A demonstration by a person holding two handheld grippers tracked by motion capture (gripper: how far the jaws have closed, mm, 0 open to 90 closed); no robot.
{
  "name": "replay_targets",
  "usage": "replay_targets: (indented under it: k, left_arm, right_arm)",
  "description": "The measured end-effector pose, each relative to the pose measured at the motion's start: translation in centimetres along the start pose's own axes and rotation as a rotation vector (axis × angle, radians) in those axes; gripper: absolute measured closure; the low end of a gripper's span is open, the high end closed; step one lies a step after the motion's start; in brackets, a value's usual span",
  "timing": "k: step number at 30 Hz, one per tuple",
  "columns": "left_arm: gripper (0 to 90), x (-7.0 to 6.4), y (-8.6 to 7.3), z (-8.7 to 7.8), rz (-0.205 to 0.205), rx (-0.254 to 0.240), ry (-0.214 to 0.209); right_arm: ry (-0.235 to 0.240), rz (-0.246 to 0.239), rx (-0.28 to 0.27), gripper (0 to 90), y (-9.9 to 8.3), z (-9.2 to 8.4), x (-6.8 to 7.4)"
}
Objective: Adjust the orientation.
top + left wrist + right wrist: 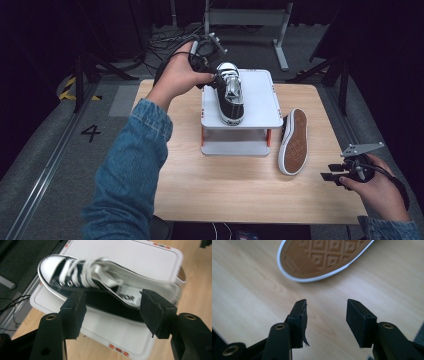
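The high view looks forward and down from above the person's side of the table, taking in its whole top. The left gripper view sits close over the black sneaker on the white stand, also seen from above. The right gripper view hovers low over the table, facing the brown-soled shoe, shared with the high view.

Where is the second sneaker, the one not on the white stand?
In the high view, the second sneaker lies on its side on the table, right of the white stand.
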State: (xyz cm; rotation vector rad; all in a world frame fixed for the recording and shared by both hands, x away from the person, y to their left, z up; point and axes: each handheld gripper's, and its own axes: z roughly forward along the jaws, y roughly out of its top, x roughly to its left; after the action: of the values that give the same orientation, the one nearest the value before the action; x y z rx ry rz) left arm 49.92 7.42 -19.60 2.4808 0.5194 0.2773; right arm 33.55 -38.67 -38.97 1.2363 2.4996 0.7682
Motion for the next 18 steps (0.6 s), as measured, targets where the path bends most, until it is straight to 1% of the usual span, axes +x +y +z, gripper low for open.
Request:
replay_targets:
  k: [1, 2, 4, 5, 6, 7, 8, 10, 11, 13, 14, 16, 17, 18]
  left_arm:
    - [36.0, -0.3, -0.8, -0.6, 0.004, -0.001, -0.004]
    - [36.0, -0.7, -1.5, -1.0, 0.001, -0.006, -0.002]
    - [34.1, -1.4, -2.9, -1.6, -0.01, -0.009, 0.003]
    - [34.2, -1.7, -3.5, -1.8, -0.014, -0.017, -0.019]
    - [34.5, -2.1, -4.4, -2.0, -0.027, -0.044, -0.054]
    - [34.3, -2.3, -4.9, -2.2, -0.031, -0.046, -0.059]
    - [34.0, -2.6, -5.4, -2.3, -0.033, -0.044, -0.046]
    - [33.0, -3.1, -6.2, -2.4, -0.038, -0.034, -0.017]
    - [32.8, -3.4, -6.7, -2.5, -0.044, -0.031, -0.014]
    - [32.3, -3.9, -7.6, -2.5, -0.054, -0.046, -0.018]
    - [32.1, -4.0, -8.0, -2.5, -0.056, -0.049, -0.023]
    - [31.9, -4.4, -9.0, -2.5, -0.078, -0.058, -0.027]
    - [31.9, -4.5, -9.4, -2.4, -0.086, -0.066, -0.036]
    - [32.2, -4.6, -10.0, -2.3, -0.095, -0.076, -0.057]
  right_arm:
    - [-0.01, 0.012, -0.032, 52.4, 0.5, 0.0, -0.5]
    - [-0.01, 0.012, -0.032, 52.4, 0.5, 0.0, -0.5]
    - [-0.007, 0.008, -0.059, 52.3, 1.1, 0.3, -0.9]
    - [0.001, 0.009, -0.069, 52.4, 1.4, 0.6, -1.0]
    - [0.01, 0.021, -0.067, 52.7, 1.7, 0.9, -1.1]
    - [0.016, 0.027, -0.059, 53.8, 2.3, 1.3, -1.3]
    - [0.008, 0.021, -0.052, 54.4, 2.7, 1.5, -1.5]
    - [0.011, 0.028, -0.041, 58.4, 3.4, 1.9, -1.6]
    - [0.01, 0.022, -0.041, 60.9, 3.8, 2.1, -1.7]
    - [-0.003, 0.023, -0.029, 73.7, 4.6, 2.3, -1.8]
    - [-0.012, 0.021, -0.027, 77.6, 5.0, 2.3, -1.9]
    - [-0.017, 0.018, -0.03, 82.7, 5.5, 2.6, -1.9]
    - [-0.019, 0.019, -0.032, 85.0, 5.8, 2.7, -2.0]
    - [-0.017, 0.019, -0.038, 87.1, 6.1, 2.9, -2.0]
